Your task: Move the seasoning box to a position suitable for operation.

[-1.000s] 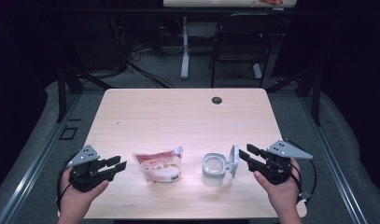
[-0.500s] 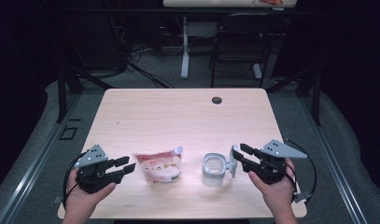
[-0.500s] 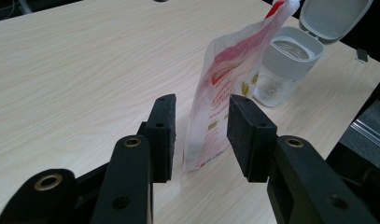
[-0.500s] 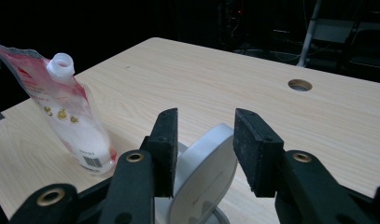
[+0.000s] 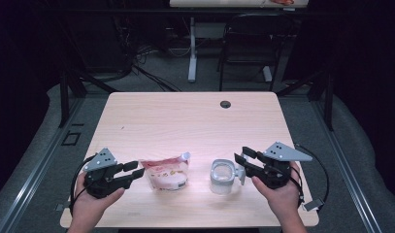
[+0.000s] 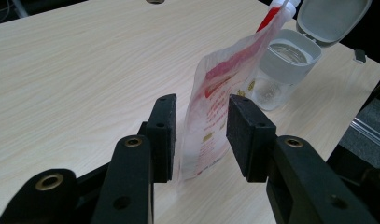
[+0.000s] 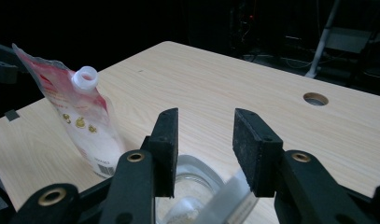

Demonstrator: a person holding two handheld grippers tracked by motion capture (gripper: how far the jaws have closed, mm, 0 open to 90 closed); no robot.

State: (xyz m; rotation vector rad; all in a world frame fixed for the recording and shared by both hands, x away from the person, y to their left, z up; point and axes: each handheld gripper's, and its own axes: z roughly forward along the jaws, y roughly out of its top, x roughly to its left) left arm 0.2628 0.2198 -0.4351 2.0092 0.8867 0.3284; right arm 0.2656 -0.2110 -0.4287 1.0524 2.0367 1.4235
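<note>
The pouch [image 6: 215,107] stood edge-on between the parted, lately widened pads of the left gripper [image 6: 200,135], neither pad visibly pressing it, while its base hid behind the jaws and its spout [image 7: 86,77] was cut off at the frame top. The right gripper [image 7: 204,149] hung open and empty just above the clear jar [image 5: 222,175], whose flipped-up lid [image 5: 240,173] blurred beneath its pads. Beyond both fingertips the table [image 5: 195,121] lay bare to the grommet hole [image 5: 225,104]; its near edge ran just behind the hands.

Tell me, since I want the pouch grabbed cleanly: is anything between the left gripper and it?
Nothing visible. The pouch already stands between the open jaws of the left gripper, whose pads are not yet pressing it.
</note>
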